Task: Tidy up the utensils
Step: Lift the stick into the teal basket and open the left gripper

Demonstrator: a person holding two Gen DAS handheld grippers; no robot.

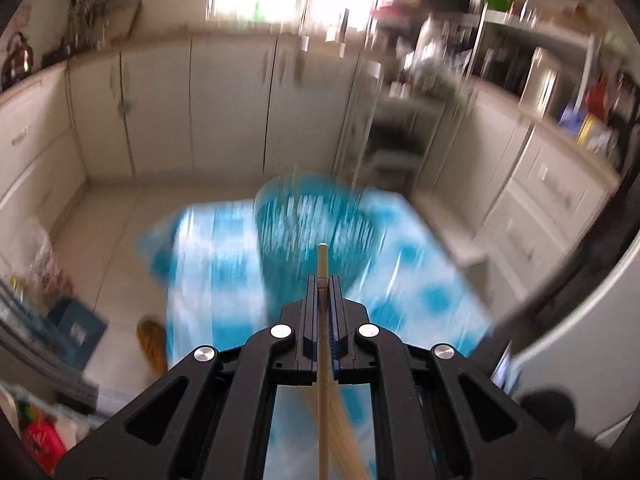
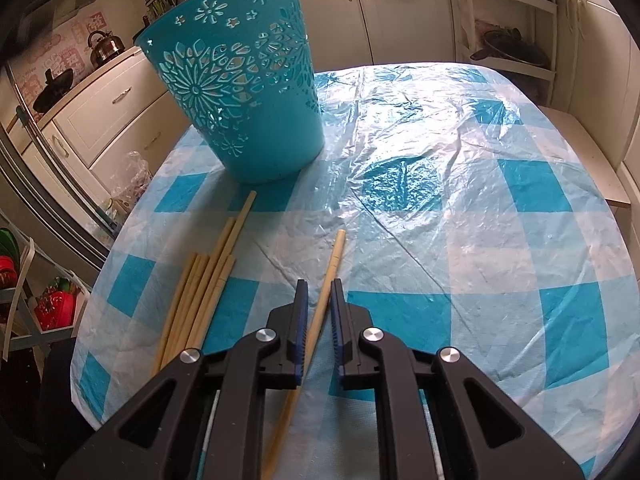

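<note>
My left gripper [image 1: 323, 278] is shut on a pale wooden chopstick [image 1: 322, 256], held high above the table; the stick's tip pokes out past the fingertips. Below it, blurred, stands the teal cut-out basket [image 1: 288, 220] on the blue-and-white checked tablecloth [image 1: 420, 280]. In the right wrist view the basket [image 2: 240, 80] stands upright at the table's far left. Several chopsticks [image 2: 200, 288] lie bundled in front of it. My right gripper [image 2: 319, 286] hangs low over the cloth [image 2: 460, 200] with its jaws slightly apart. A single chopstick [image 2: 336, 252] runs slantwise between them, with a gap showing beside it.
White kitchen cabinets ring the table. A kettle [image 2: 105, 46] sits on the left counter, and a shelf unit holding a pan [image 2: 508, 50] stands at the back right. A low bench [image 2: 592, 152] lies past the table's right edge. A rack with red items [image 2: 52, 300] is at left.
</note>
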